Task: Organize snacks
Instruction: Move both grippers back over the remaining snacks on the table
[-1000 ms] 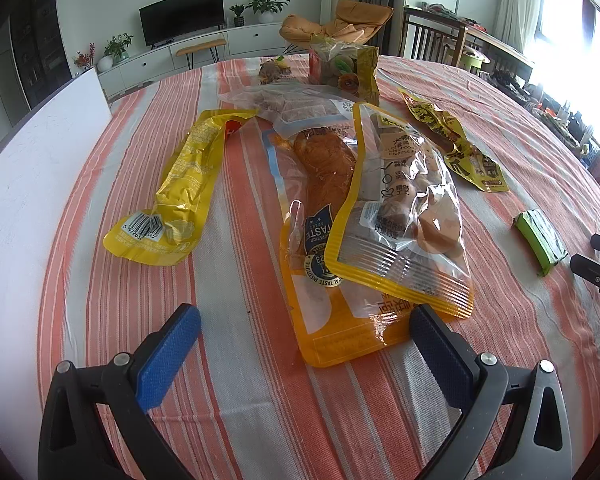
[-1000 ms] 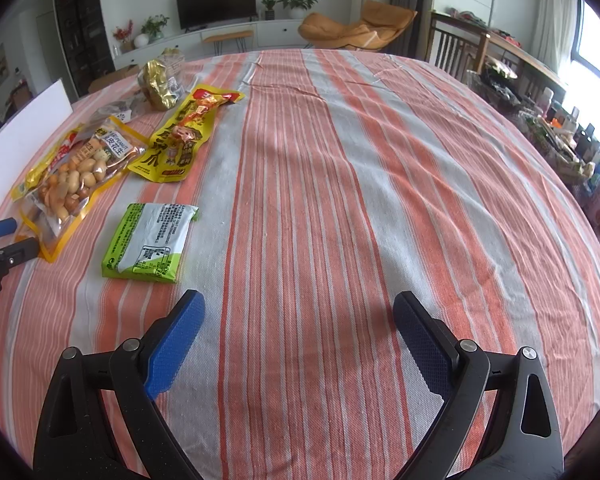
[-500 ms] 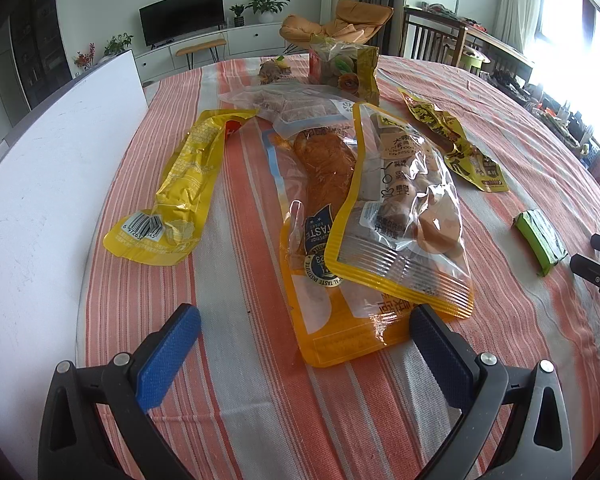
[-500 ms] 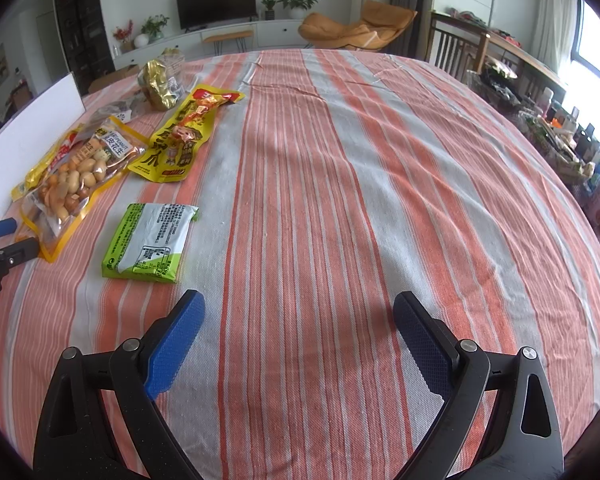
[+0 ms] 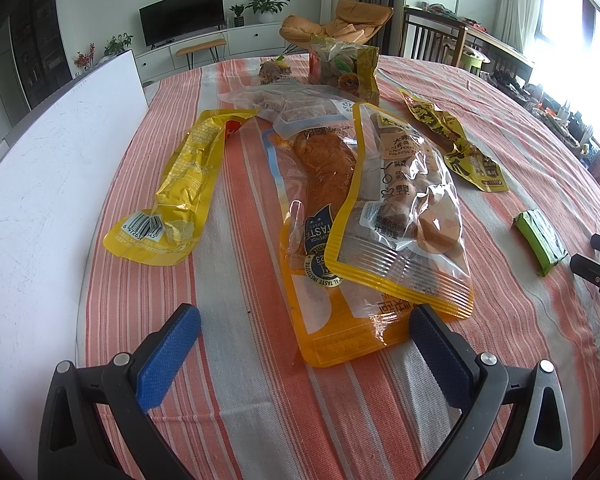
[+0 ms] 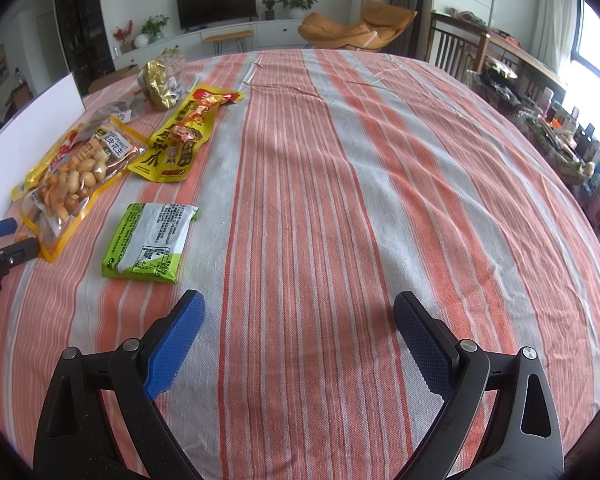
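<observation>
Several snack bags lie on an orange-striped tablecloth (image 6: 340,200). In the left wrist view a clear peanut bag (image 5: 404,208) overlaps an orange-edged bag holding a brown snack (image 5: 324,184); a crumpled yellow pouch (image 5: 180,192) lies to their left, and a green packet (image 5: 540,236) to the right. My left gripper (image 5: 304,344) hovers open just short of the orange bag's near edge. In the right wrist view my right gripper (image 6: 298,328) is open over bare cloth, with the green packet (image 6: 150,242) ahead on its left.
A white board (image 5: 48,184) slopes over the table's left side. A yellow printed pouch (image 6: 184,136), a gold foil bag (image 6: 160,84) and a bag of mixed sweets (image 5: 344,68) lie further back. Chairs and a cluttered sideboard (image 6: 540,112) stand beyond the right edge.
The white board on the left has slid further along the table, reaching farther back and covering more cloth. Both grippers and the bags have stayed put.
</observation>
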Motion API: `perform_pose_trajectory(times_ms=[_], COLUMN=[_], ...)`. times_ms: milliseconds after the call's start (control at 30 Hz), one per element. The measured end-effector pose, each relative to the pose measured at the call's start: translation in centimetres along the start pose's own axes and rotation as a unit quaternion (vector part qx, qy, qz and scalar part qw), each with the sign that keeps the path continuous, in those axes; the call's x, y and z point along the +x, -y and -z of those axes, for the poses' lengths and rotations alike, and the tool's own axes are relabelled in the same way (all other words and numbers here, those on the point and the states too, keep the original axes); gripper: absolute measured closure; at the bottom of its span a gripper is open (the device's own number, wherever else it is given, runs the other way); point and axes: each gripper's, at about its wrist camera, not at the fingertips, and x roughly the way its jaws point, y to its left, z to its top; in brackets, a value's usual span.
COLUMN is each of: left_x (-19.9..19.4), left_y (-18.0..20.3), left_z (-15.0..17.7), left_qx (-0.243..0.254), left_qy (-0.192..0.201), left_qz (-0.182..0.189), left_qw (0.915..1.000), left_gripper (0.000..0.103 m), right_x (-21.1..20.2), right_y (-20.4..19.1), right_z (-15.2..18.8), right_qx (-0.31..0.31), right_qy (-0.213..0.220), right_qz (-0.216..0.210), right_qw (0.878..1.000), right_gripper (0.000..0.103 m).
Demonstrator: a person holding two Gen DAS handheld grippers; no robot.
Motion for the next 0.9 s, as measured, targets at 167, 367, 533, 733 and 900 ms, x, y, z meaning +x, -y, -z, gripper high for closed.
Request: perform_pose_trajectory(times_ms=[167,367,533,733,900], left_x=[0.0,0.0,0.0,-1.3,-4.1], left_y=[0.0,0.0,0.0,0.1,-0.4], left_z=[0.0,0.0,0.0,1.6,5.8], left_qx=[0.000,0.000,-0.002,-0.016,-0.003], left_qy=[0.000,0.000,0.000,-0.035,-0.019], left_qz=[0.000,0.000,-0.002,-0.012,-0.004], left_qw=[1.0000,1.0000,1.0000,0.9992,0.9998], left_gripper=[0.000,0.000,0.000,0.000,0.000], right_x=[0.0,0.0,0.0,0.0,-0.3], right_y=[0.0,0.0,0.0,0.2,0.5], right_z=[0.0,0.0,0.0,0.0,-0.1], right_qx=[0.000,0.000,0.000,0.004,0.010], right_qy=[0.000,0.000,0.000,0.002,0.005], right_qz=[0.000,0.000,0.000,-0.004,-0.011], right_qw=[1.000,1.000,1.000,1.000,1.000], right_gripper=[0.006,0.006,0.006,0.007,0.006])
